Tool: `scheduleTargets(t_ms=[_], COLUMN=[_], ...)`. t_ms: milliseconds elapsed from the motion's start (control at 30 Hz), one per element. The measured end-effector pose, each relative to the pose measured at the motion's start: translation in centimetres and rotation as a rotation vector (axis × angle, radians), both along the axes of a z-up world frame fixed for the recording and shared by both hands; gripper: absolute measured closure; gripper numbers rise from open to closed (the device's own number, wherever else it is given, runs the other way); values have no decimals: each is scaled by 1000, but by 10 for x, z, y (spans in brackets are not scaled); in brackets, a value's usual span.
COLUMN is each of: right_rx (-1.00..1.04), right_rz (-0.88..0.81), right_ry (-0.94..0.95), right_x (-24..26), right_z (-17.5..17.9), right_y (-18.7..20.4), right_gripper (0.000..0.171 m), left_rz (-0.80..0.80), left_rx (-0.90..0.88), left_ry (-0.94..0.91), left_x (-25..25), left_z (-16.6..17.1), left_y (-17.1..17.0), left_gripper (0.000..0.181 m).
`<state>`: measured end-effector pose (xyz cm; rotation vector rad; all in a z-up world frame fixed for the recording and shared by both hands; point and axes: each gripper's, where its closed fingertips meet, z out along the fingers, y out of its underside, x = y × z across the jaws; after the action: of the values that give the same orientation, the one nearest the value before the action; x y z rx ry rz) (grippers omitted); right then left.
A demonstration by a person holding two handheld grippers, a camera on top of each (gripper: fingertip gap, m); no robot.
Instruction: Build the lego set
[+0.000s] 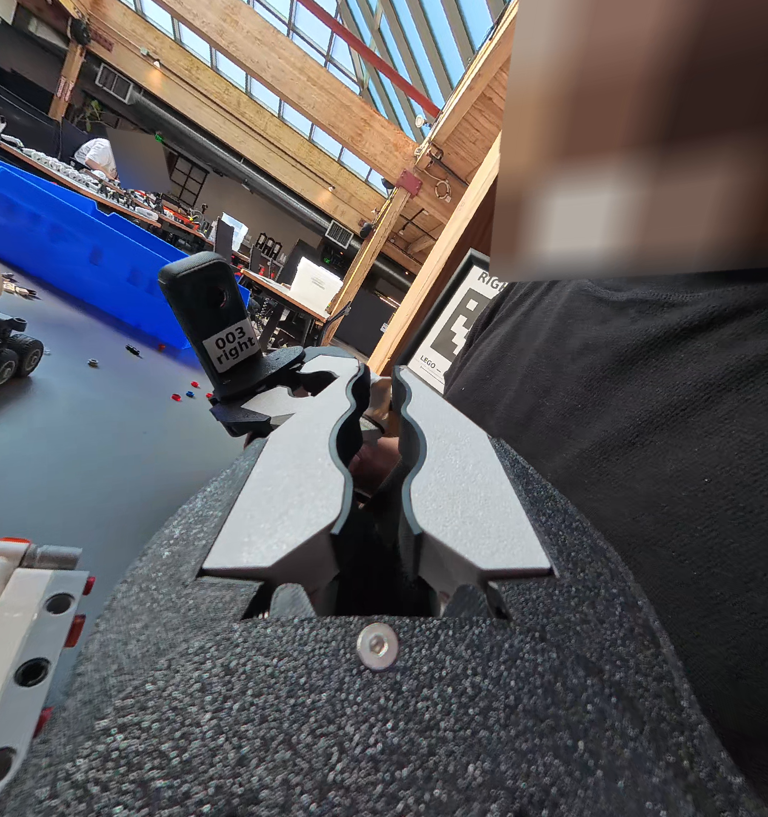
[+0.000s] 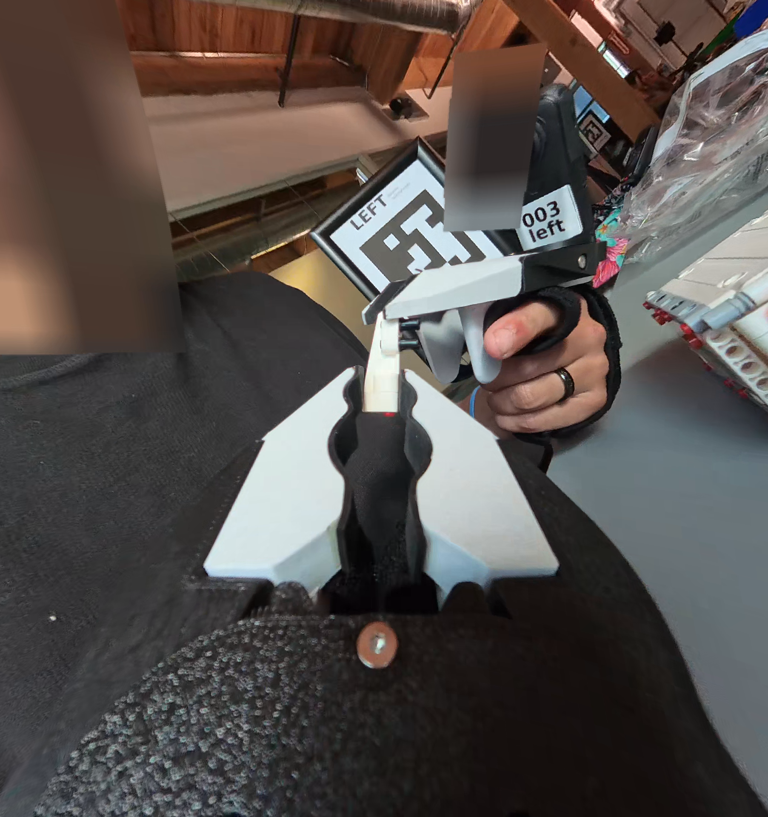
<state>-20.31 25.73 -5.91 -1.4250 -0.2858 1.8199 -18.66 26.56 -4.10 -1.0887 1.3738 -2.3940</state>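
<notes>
My right gripper (image 2: 380, 376) is shut on the lower end of a small white lego piece (image 2: 383, 380) that sticks up from its fingertips, with black pins on its upper end. My left gripper (image 2: 375, 314) comes in from the right in a gloved hand and closes on the top of the same piece. In the left wrist view my left gripper (image 1: 378, 376) is nearly closed, with the pale piece (image 1: 380, 395) in the narrow gap. The right gripper (image 1: 351, 369) meets it from the left. Both are held up in front of a person's black shirt.
A partly built white lego model (image 1: 10, 619) (image 2: 727, 353) lies on the dark table (image 1: 108, 442). A wheeled lego vehicle (image 1: 6, 353), loose small pieces (image 1: 176, 396) and a blue bin (image 1: 63, 230) are farther off. Plastic bags (image 2: 704, 132) and framed marker cards (image 2: 399, 238) stand nearby. My two grippers' fingertips are within a few centimetres of each other.
</notes>
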Motion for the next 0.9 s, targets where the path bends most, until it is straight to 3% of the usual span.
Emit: scheduleTargets(t_ms=[400, 633, 900], right_rx=[-206, -192, -253], right_rz=[-22, -128, -96], right_ry=[267, 183, 209], right_x=[30, 37, 38], right_z=[-2, -10, -9], right_y=[26, 32, 34], right_gripper=[158, 161, 161], left_rz=[118, 134, 174], left_rx=[75, 78, 181], left_ry=[50, 105, 68], left_x=[23, 25, 25], left_z=[-5, -12, -8], left_y=[23, 25, 20], left_gripper=[177, 181, 181])
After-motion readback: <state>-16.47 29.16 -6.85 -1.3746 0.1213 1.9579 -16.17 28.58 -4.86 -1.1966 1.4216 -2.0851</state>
